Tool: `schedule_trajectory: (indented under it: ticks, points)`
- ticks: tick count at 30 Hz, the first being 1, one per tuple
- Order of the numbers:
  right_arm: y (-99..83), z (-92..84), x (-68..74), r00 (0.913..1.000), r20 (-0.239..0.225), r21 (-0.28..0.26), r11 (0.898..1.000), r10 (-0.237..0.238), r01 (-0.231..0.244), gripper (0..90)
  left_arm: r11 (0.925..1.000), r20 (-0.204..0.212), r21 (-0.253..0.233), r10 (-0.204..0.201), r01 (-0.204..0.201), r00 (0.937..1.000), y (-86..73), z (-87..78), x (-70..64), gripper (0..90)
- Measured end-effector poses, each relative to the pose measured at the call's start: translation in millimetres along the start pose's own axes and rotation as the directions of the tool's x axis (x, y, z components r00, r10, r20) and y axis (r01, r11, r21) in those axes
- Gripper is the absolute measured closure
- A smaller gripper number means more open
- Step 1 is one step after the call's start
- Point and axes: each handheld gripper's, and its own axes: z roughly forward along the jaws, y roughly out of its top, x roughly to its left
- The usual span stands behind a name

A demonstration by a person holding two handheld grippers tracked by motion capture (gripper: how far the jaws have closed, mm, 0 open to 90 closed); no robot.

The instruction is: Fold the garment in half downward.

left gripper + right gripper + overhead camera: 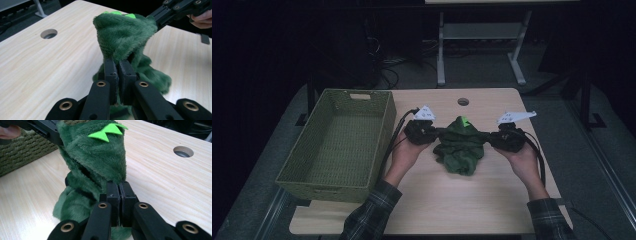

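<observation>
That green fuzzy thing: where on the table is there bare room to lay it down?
Bare wood lies in front of the green plush garment, between the person's forearms, and behind it around the round hole. The woven basket at the left has a bare floor. It is crowded in the middle, where the left tongs and right tongs pinch the garment.

We count one green plush garment [460, 145] on the table, with one bright green zigzag patch [107, 131] on it, though folds may hide another. There is one woven basket [339, 145], one wooden table [452, 200] with one round hole [463, 101] in it, two grippers, the left gripper [437, 133] and the right gripper [486, 136], and two hands.
</observation>
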Motion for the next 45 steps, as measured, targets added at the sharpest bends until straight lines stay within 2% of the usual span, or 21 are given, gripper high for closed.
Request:
schedule_trajectory:
  ticks: [2, 5, 8, 13, 20, 24, 26, 27, 32, 36, 37, 39, 40, 45]
  points:
    - [-4.8, -0.9, 5.2, 0.9999, -0.012, -0.002, 1.000, 0.006, -0.006, 87.9, 1.0000, 0.006, 0.001, 0.009, -0.009, 0.9999, -3.6, -1.5, -5.2, 86.3]
    - [-12.4, -1.6, 13.5, 0.9998, -0.015, -0.004, 1.000, -0.012, 0.012, 87.9, 0.9999, 0.018, 0.002, 0.013, -0.013, 0.9998, -11.7, -1.6, -13.9, 86.3]
    - [-18.3, -2.0, 20.5, 0.9997, -0.020, -0.001, 1.000, -0.016, 0.016, 87.9, 0.9989, 0.028, 0.017, 0.044, -0.044, 0.9986, -21.2, -0.7, -19.4, 86.2]
    - [-32.0, -3.5, 28.3, 0.9992, -0.022, 0.000, 0.999, -0.033, 0.033, 87.8, 0.9991, 0.055, 0.023, 0.035, -0.036, 0.9979, -41.2, 2.7, -25.3, 86.3]
    - [-56.7, -2.7, 36.2, 0.9983, -0.021, 0.016, 0.998, -0.054, 0.054, 87.3, 0.9963, 0.094, 0.065, 0.050, -0.057, 0.9943, -60.6, 11.2, -37.3, 86.6]
    - [-68.5, 0.3, 40.9, 0.9972, -0.018, 0.037, 0.997, -0.072, 0.073, 87.3, 0.9931, 0.110, 0.094, 0.061, -0.071, 0.9920, -69.9, 18.1, -42.3, 86.6]
    - [-71.3, 1.9, 41.2, 0.9975, -0.025, 0.049, 0.997, -0.066, 0.067, 87.1, 0.9920, 0.117, 0.105, 0.058, -0.070, 0.9914, -74.1, 21.4, -43.5, 86.5]
    - [-77.7, 7.4, 41.7, 0.9972, -0.036, 0.077, 0.995, -0.065, 0.068, 86.9, 0.9899, 0.125, 0.122, 0.057, -0.072, 0.9905, -80.0, 26.2, -45.2, 86.4]
    - [-85.0, 17.5, 43.8, 0.9972, -0.042, 0.127, 0.990, -0.062, 0.067, 85.9, 0.9833, 0.125, 0.159, 0.069, -0.088, 0.9898, -88.1, 37.8, -49.8, 85.7]
    - [-83.5, 14.4, 45.1, 0.9976, -0.032, 0.105, 0.992, -0.061, 0.064, 74.9, 0.9854, 0.122, 0.147, 0.068, -0.086, 0.9902, -86.3, 35.4, -50.2, 81.1]
    - [-83.1, 11.9, 44.0, 0.9973, -0.035, 0.095, 0.993, -0.064, 0.067, 72.1, 0.9866, 0.120, 0.140, 0.067, -0.084, 0.9906, -85.0, 32.6, -50.0, 78.9]
    - [-82.4, 5.2, 44.0, 0.9985, -0.036, 0.080, 0.996, -0.041, 0.044, 65.2, 0.9891, 0.113, 0.130, 0.054, -0.069, 0.9921, -83.4, 28.0, -50.9, 70.1]
    - [-82.3, 2.1, 43.3, 0.9986, -0.039, 0.076, 0.996, -0.034, 0.037, 63.0, 0.9886, 0.111, 0.130, 0.061, -0.075, 0.9920, -82.6, 24.7, -51.6, 68.8]
    - [-85.7, -13.2, 44.0, 0.9990, -0.044, 0.058, 0.998, -0.002, 0.004, 58.2, 0.9882, 0.100, 0.129, 0.070, -0.083, 0.9925, -80.8, 7.8, -59.3, 60.8]
